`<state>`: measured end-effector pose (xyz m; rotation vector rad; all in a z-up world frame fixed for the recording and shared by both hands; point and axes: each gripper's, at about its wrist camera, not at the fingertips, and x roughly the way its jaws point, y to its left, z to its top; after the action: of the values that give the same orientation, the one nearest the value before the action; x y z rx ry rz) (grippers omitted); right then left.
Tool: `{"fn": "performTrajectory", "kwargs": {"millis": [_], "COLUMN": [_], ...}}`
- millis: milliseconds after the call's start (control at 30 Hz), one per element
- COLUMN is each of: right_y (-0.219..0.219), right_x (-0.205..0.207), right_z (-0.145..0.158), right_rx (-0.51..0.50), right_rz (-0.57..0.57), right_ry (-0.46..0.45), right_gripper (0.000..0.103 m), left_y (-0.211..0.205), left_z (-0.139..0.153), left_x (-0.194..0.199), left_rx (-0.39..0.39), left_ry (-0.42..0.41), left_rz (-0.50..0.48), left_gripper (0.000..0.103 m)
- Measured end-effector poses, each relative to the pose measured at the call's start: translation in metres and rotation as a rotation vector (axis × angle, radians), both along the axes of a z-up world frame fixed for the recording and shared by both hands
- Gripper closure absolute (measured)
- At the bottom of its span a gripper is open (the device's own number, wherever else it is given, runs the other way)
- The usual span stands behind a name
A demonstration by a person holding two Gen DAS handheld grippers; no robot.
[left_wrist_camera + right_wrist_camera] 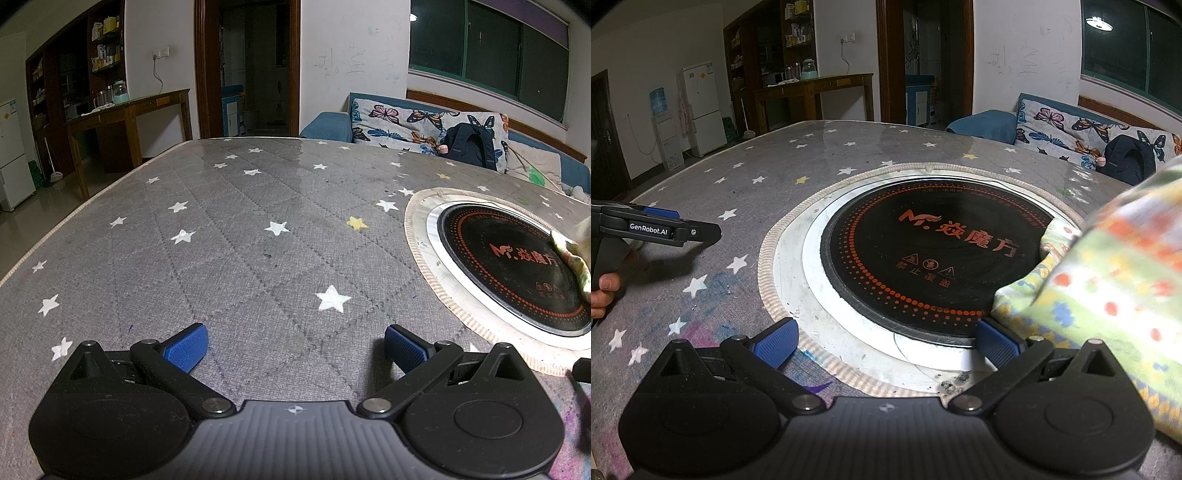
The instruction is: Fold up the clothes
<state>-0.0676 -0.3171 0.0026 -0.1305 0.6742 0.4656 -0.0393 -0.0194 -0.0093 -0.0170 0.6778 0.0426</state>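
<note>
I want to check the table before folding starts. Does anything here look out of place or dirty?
Yes. The patterned garment lies crumpled, partly over the black induction cooktop set in the table. Dark crumbs sit on the cooktop's white rim, and blue and purple stains mark the star-print tablecloth.

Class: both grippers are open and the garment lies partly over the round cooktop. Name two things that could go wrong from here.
1. The patterned garment overlaps the black cooktop; if that is warm, the fabric could scorch.
2. The right gripper is beside the cloth's edge, not around it, so closing may miss. The left gripper is further off.
</note>
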Motion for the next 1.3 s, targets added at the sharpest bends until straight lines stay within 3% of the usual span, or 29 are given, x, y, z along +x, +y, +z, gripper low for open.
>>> {"fn": "performTrajectory", "kwargs": {"millis": [1300], "right_y": [0.0], "right_x": [0.0], "right_z": [0.0], "right_rx": [0.0], "right_rz": [0.0], "right_ry": [0.001], "right_gripper": [0.0], "left_y": [0.007], "left_z": [-0.001], "left_x": [0.01], "left_rx": [0.008], "left_ry": [0.0], "left_rz": [-0.014], "left_gripper": [0.0]}}
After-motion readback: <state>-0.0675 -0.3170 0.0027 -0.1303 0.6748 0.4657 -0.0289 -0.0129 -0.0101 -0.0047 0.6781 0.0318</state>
